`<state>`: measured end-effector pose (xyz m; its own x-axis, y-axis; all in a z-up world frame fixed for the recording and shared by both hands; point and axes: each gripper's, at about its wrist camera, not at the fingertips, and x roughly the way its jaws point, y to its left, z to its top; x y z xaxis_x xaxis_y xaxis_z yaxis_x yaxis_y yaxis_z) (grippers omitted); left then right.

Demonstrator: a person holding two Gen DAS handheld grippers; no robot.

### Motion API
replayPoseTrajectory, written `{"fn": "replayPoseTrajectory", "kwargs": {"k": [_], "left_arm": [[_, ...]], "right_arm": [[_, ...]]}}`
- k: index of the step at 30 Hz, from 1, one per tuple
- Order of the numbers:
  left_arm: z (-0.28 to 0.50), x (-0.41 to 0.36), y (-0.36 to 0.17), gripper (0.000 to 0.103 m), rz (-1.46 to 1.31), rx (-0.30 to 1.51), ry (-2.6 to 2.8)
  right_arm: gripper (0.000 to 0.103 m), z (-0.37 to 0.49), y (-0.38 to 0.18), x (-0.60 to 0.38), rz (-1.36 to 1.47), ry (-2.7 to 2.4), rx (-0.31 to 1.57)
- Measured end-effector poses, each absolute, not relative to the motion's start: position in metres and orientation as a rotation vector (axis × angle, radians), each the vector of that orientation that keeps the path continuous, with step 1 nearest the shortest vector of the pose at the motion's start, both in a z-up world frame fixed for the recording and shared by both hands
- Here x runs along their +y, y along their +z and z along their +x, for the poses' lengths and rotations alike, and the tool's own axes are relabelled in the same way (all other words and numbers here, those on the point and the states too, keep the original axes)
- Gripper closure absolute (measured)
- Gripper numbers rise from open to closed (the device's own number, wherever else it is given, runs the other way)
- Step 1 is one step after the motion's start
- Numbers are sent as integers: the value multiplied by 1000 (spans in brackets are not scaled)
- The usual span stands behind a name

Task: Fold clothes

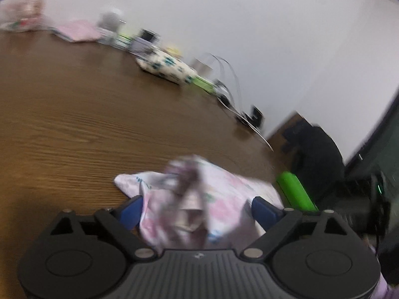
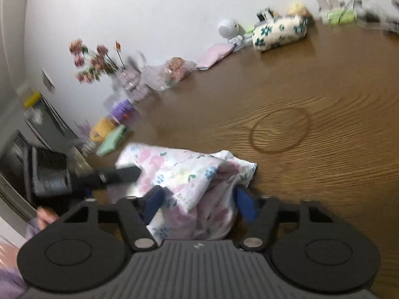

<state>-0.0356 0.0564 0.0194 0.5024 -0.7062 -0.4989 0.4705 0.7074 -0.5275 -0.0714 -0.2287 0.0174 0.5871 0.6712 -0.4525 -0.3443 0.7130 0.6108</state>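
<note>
A brown wood-grain tabletop is seen against a plain white wall. A dark ring mark is visible on its surface. Along the far edge, clutter is lined up: artificial flowers, a flower-print pouch and cables.

A soft, thin floral cloth garment is seen crumpled on the wood-grained, faintly glossy brown surface. The tongs' bodies are formed of matt black ribbed plastic.
</note>
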Motion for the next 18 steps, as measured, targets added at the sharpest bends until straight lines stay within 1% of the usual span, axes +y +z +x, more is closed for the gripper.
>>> {"fn": "replayPoseTrajectory", "kwargs": {"k": [1, 2, 3, 6, 7, 9, 10, 11, 12, 13, 14, 15, 16, 17, 18], "left_arm": [[-35, 53, 19, 34, -344, 779, -754], [-34, 51, 19, 43, -347, 798, -777], [-33, 52, 18, 50, -363, 807, -784], [-26, 57, 12, 58, -405, 841, -777], [-24, 59, 10, 58, -429, 839, -773], [-20, 64, 6, 54, -471, 835, -764], [-21, 66, 7, 50, -475, 832, -757], [-23, 68, 10, 38, -464, 820, -742], [-27, 71, 14, 29, -443, 799, -722], [-31, 75, 18, 29, -428, 774, -706], [-36, 80, 22, 29, -429, 738, -706], [-39, 85, 26, 31, -431, 705, -706], [-42, 87, 29, 39, -438, 683, -700], [-43, 88, 32, 62, -437, 667, -692], [-41, 82, 33, 72, -411, 668, -674]], "right_arm": [[75, -66, 16, -229, 544, 650, 728], [82, -61, 17, -230, 588, 688, 729], [86, -56, 17, -230, 623, 717, 731], [86, -44, 14, -225, 635, 699, 773], [83, -39, 9, -224, 638, 684, 795], [69, -35, 3, -224, 633, 650, 814], [68, -35, 1, -224, 626, 634, 815], [63, -38, 4, -224, 606, 622, 806], [51, -44, 10, -222, 562, 600, 784], [42, -50, 17, -221, 514, 577, 756], [40, -60, 26, -219, 449, 556, 709], [39, -68, 34, -217, 390, 538, 667], [40, -74, 40, -216, 348, 533, 637], [42, -78, 46, -214, 311, 529, 612], [53, -79, 48, -212, 287, 528, 606]]}}
